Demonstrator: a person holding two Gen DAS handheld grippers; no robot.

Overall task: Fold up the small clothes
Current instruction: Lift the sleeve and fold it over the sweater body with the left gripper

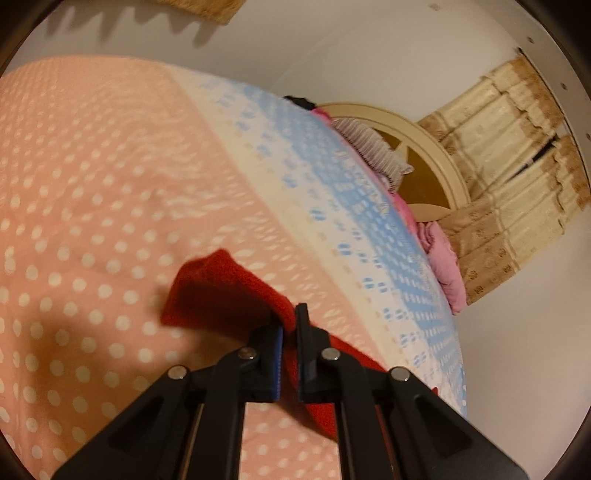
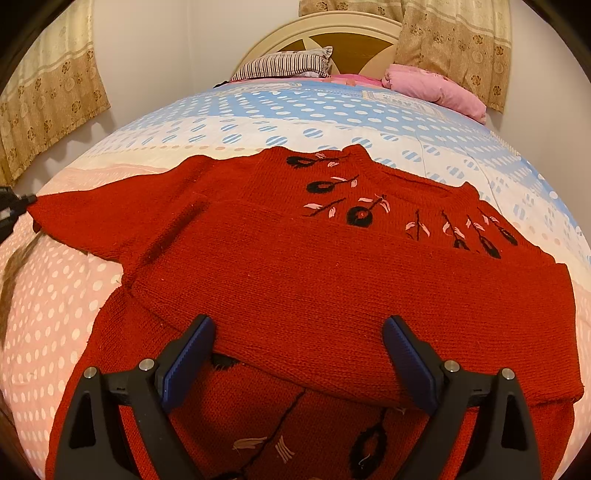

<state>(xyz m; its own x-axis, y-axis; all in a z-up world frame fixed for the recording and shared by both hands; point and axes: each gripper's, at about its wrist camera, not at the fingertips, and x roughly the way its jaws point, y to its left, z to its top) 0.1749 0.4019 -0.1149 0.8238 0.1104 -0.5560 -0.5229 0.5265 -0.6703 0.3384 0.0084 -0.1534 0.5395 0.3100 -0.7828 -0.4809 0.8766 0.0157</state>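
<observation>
A small red knitted sweater [image 2: 295, 266] with black and pink embroidery lies on the bed, its right sleeve folded across the body. My right gripper [image 2: 299, 332] is open, its fingers spread just above the folded sleeve and holding nothing. My left gripper [image 1: 290, 325] is shut on the cuff of the left sleeve [image 1: 218, 291], held a little above the bedspread. In the right wrist view the left gripper [image 2: 14, 206] shows at the far left edge, at the tip of the stretched-out sleeve.
The bedspread [image 2: 55, 314] is pink with white dots near me, white and blue farther off. A striped pillow [image 2: 284, 64] and a pink pillow [image 2: 436, 86] lie by the cream headboard [image 2: 332, 29]. Beige curtains [image 2: 48, 92] hang on both sides.
</observation>
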